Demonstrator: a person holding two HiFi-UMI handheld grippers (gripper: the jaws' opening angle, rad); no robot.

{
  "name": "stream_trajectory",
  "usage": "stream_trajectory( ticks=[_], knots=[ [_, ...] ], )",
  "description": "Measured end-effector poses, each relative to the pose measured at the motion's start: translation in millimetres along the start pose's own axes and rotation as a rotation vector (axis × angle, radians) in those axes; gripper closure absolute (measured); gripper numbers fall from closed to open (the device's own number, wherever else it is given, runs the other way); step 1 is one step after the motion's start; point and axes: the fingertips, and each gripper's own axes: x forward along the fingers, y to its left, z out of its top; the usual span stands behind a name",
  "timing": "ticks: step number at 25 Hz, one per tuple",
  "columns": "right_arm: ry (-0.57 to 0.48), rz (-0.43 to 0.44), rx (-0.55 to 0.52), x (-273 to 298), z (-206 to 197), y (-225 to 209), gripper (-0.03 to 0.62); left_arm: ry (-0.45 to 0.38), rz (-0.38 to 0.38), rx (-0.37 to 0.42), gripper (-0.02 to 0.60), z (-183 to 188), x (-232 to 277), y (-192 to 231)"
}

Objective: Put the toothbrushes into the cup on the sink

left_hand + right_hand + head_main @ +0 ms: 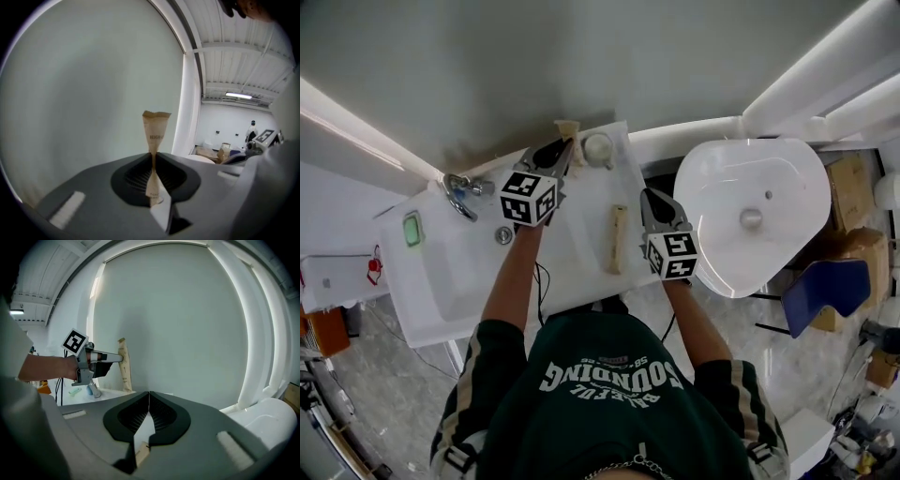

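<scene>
My left gripper (560, 156) is shut on a toothbrush in a tan paper wrapper (569, 131), held upright near the wall at the back of the sink counter. In the left gripper view the wrapper (156, 133) is pinched between the jaws and stands above them. A small white cup (598, 148) sits just right of it. A second wrapped toothbrush (618, 239) lies flat on the counter. My right gripper (652, 199) hovers right of that one, shut with nothing in it (148, 399). From the right gripper view, the left gripper (101, 358) and its upright wrapper (124, 364) show at the left.
The white sink counter (581, 272) has a chrome faucet (459, 192), a drain (503, 234) and a green soap bar (412, 228) on its left side. A large white rounded basin (753, 211) stands to the right. Cardboard boxes (848, 183) lie beyond it.
</scene>
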Motion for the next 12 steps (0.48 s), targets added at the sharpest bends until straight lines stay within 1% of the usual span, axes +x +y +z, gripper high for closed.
stream_trajectory(
  ticks=[8, 12],
  knots=[
    [0.033, -0.094, 0.044, -12, -20, -22, 0.588, 0.017, -0.077, 0.024, 0.503, -12, 60, -5],
    [0.054, -0.127, 0.068, -23, -29, -28, 0.588, 0.030, -0.095, 0.025, 0.503, -21, 82, -4]
  ],
)
